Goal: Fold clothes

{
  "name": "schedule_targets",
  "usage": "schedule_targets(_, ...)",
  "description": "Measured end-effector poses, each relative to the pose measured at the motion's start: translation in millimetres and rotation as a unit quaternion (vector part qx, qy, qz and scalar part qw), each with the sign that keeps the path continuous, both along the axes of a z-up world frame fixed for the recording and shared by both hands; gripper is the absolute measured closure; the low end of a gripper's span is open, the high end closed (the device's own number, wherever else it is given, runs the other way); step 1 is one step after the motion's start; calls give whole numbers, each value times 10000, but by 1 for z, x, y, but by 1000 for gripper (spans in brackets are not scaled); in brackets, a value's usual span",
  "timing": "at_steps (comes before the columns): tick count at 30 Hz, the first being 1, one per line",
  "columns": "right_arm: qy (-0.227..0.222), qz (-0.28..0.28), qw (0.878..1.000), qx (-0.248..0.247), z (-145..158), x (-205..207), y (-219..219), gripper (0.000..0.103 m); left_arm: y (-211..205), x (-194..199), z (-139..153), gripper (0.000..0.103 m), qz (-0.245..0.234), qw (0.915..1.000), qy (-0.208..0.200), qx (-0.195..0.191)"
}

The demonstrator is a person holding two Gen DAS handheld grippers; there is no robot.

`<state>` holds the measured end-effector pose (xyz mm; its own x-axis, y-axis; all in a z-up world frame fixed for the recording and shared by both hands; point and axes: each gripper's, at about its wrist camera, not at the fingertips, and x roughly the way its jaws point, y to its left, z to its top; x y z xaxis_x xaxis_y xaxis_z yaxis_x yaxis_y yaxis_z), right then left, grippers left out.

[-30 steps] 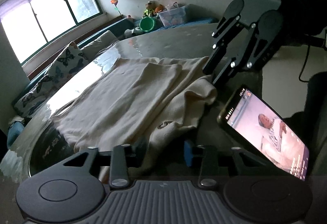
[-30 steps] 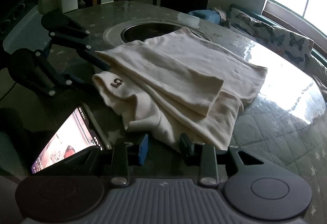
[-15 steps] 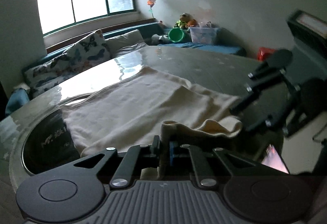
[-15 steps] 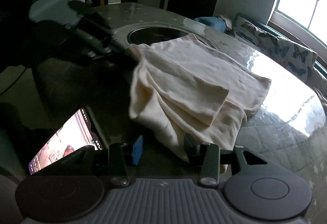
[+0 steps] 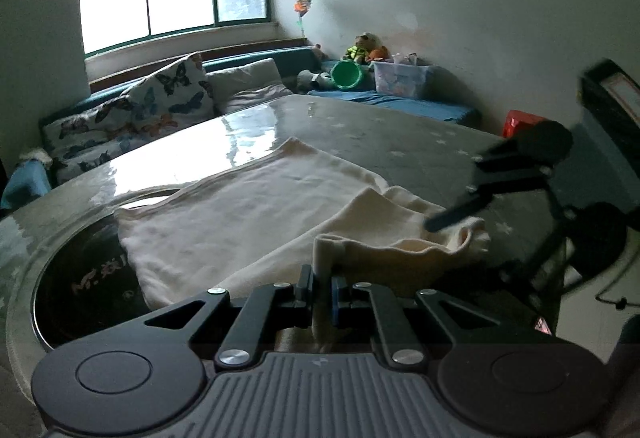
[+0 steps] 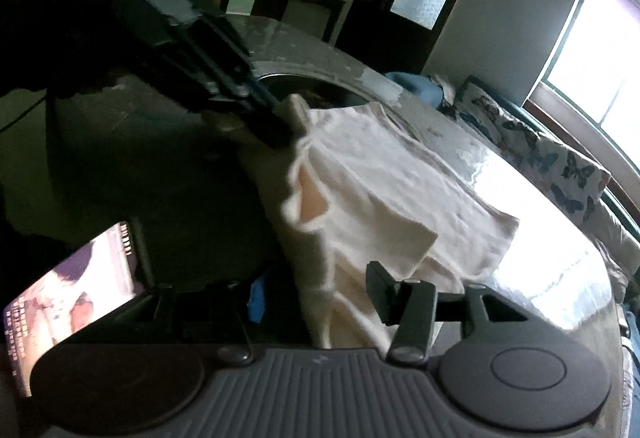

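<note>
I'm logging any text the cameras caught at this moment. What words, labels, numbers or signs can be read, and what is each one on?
No text here can be read with certainty.
Dark round inset in the table: pale characters, too blurred to read.
Phone screen: small rows of text down one edge, too small to read.
Right gripper body: a pale label near the picture's edge, blurred.
Cream garment: no print visible now.

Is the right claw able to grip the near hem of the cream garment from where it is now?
Probably yes. The right claw is open and the cream garment already hangs between its fingers, with nothing in between. The left claw pinches another corner, apart from it.
</note>
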<state>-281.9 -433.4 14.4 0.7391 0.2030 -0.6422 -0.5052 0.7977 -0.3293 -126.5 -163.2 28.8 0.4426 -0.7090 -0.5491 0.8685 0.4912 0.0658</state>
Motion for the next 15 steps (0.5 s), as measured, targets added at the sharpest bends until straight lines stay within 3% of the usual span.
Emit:
schedule_targets(2,104,22,9999,45,-1,4,-1,72,2,-6,-3,90,-56,9999,-117,93)
schedule_targets(3,135,0,9998,112,-1,4,-2,87,3,-10,-4,90,-89,9997,-176,143)
schedule_targets(4,160,-30,9997,189,0,5,-4,90,4,-13,-7,89,-128,9994,-231,205)
schedule_targets(6,211,-90,9992,342,2,6,-7,91,5,-20,-10,85,-201,9987,-348,303)
schedule_targets(8,233,-150,9986,458,4,8,-9,92,7,-27,-14,73,-264,9975,-505,409)
schedule_targets(13,281,-299,9964,738,10,12,-14,92,11,-35,-23,68,-340,9937,-781,726)
schedule_targets(15,300,-359,9953,850,13,13,-16,92,13,-37,-27,58,-345,9924,-875,795)
